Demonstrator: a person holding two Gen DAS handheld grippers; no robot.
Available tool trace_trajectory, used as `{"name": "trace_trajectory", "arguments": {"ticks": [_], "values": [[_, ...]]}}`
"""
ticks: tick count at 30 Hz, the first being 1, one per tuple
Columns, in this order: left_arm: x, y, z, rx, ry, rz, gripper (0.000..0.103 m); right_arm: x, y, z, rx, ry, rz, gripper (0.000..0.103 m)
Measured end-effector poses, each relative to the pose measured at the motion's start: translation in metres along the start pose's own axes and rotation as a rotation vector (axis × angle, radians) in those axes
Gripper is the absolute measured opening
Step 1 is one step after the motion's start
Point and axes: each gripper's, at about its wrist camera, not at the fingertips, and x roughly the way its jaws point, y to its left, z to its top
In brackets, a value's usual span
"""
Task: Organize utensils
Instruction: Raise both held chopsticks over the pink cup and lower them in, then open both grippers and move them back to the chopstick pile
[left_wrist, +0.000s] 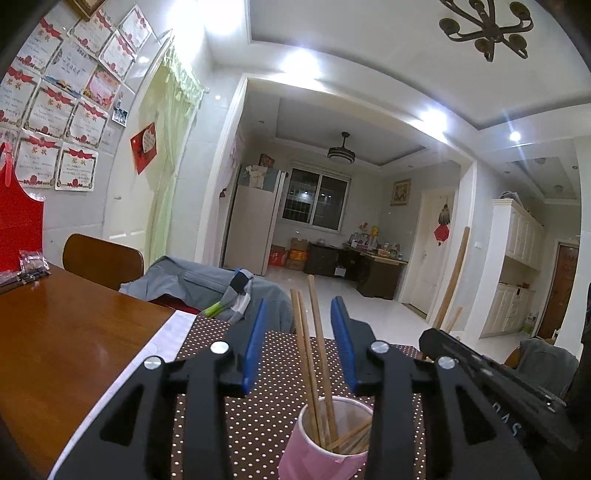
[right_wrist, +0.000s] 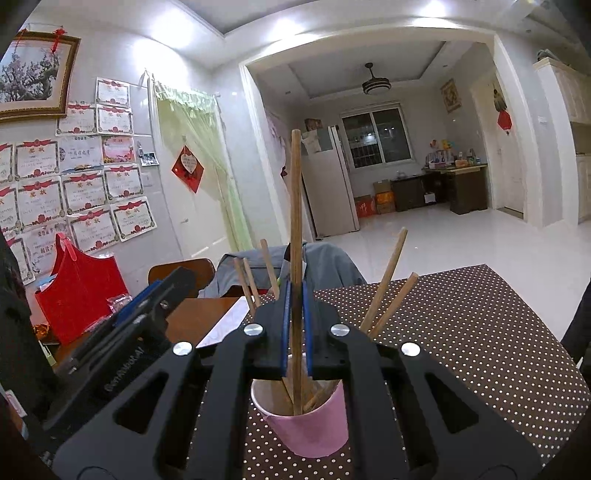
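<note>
A pink paper cup (left_wrist: 325, 439) stands on the dotted brown mat (left_wrist: 258, 413) and holds several wooden chopsticks (left_wrist: 308, 347). My left gripper (left_wrist: 299, 310) is open just above the cup, its blue pads on either side of the upright chopsticks without touching them. In the right wrist view the cup (right_wrist: 310, 424) sits right below my right gripper (right_wrist: 295, 291), which is shut on one upright chopstick (right_wrist: 295, 206) whose lower end is inside the cup. Other chopsticks (right_wrist: 388, 288) lean out to the right. The left gripper's body (right_wrist: 122, 332) shows at left.
A wooden table (left_wrist: 62, 332) lies to the left with a red bag (left_wrist: 18, 221) and small packets (left_wrist: 31, 264) at its far edge. A chair draped with a grey jacket (left_wrist: 207, 288) stands behind the mat. The right gripper's body (left_wrist: 491, 376) is close on the right.
</note>
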Motion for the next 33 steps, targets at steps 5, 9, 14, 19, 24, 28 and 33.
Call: {"name": "trace_trajectory", "arguments": {"ticks": [5,9,14,19,24,28,33], "values": [[-0.009,0.001,0.004,0.014,0.002,0.011,0.036,-0.002,0.002,0.000,-0.005,0.010,-0.011,0.008],[-0.018,0.002,0.008,0.021,0.001,0.018,0.042,-0.006,0.006,0.000,-0.011,0.018,-0.021,0.013],[-0.032,0.003,0.014,0.031,-0.008,0.026,0.046,-0.018,0.010,0.004,-0.012,-0.001,-0.037,0.045],[-0.050,0.005,0.022,0.034,-0.017,0.037,0.046,-0.035,0.016,0.009,-0.021,-0.012,-0.043,0.045],[-0.074,0.004,0.031,0.030,-0.031,0.040,0.048,-0.056,0.021,0.011,-0.025,-0.023,-0.051,0.045],[-0.094,-0.002,0.037,0.044,-0.041,0.039,0.050,-0.077,0.024,0.011,-0.023,-0.028,-0.053,0.045],[-0.119,-0.012,0.038,0.069,-0.024,0.043,0.053,-0.104,0.026,0.010,-0.025,-0.029,-0.058,0.045]]}}
